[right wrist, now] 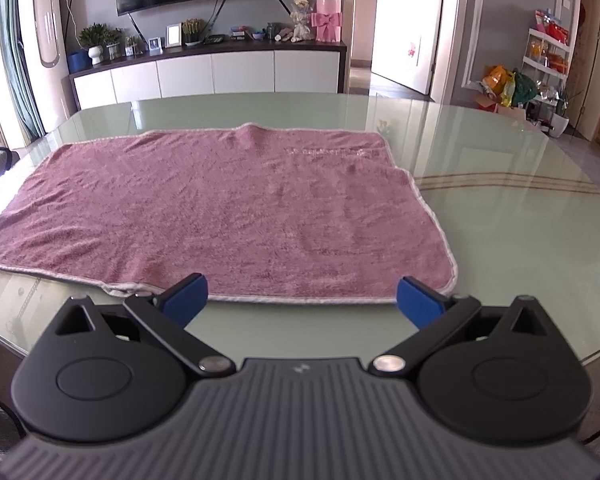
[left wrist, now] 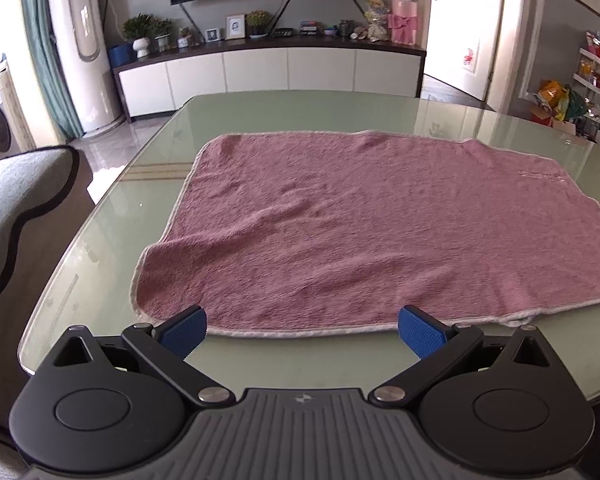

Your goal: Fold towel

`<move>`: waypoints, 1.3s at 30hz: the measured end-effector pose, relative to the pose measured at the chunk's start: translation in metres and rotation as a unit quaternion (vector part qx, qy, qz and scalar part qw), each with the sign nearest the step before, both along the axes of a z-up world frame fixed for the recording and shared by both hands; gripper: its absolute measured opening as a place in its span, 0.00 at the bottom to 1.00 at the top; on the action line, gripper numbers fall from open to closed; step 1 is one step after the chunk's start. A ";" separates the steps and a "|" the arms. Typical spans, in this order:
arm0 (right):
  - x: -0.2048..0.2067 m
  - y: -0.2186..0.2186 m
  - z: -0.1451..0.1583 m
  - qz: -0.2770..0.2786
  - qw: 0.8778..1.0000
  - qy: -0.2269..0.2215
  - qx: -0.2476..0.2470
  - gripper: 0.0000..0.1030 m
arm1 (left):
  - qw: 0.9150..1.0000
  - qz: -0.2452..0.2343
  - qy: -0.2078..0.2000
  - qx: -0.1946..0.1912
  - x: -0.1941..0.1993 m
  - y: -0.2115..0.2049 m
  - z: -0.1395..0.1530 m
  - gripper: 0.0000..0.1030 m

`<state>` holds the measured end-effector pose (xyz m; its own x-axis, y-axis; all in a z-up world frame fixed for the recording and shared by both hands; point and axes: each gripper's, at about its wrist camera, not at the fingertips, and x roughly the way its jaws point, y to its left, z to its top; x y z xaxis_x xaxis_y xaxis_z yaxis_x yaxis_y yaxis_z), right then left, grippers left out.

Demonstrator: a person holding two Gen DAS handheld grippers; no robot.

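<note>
A pink towel (left wrist: 364, 232) lies spread flat in a single layer on the glass table (left wrist: 100, 248), its long axis running left to right across both views and its white-trimmed near edge just ahead of both grippers. The left gripper (left wrist: 302, 334) hangs with its blue pads spread wide and holding nothing, facing the towel's near-left corner. The right gripper (right wrist: 302, 300), equally wide and empty, faces the near-right corner. Each corner thus lies nearer to its own gripper, and the near hem spans the gap between the two. The towel is unfolded as it lies; a fold across the short axis would carry the near edge toward the far edge.
</note>
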<state>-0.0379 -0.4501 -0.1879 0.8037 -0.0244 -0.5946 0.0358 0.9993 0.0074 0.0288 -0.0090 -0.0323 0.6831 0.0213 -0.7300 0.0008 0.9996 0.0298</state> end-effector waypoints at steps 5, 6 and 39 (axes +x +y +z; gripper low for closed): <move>0.013 -0.007 -0.001 0.001 1.000 0.013 0.011 1.00 | 1.000 0.008 0.007 0.008 0.013 0.009 -0.012 1.00; 0.015 -0.008 -0.003 0.003 1.000 0.016 0.014 1.00 | 1.000 0.009 0.008 0.010 0.016 0.011 -0.015 1.00; 0.109 -0.022 -0.041 0.003 0.988 0.156 0.005 1.00 | 0.996 0.028 0.089 -0.004 0.069 0.040 -0.067 1.00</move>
<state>0.0710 -0.4725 -0.2290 0.5817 -0.0122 -0.8133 0.0311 0.9995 0.0072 0.0979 0.0306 -0.0997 0.5417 0.0494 -0.8391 -0.0499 0.9984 0.0266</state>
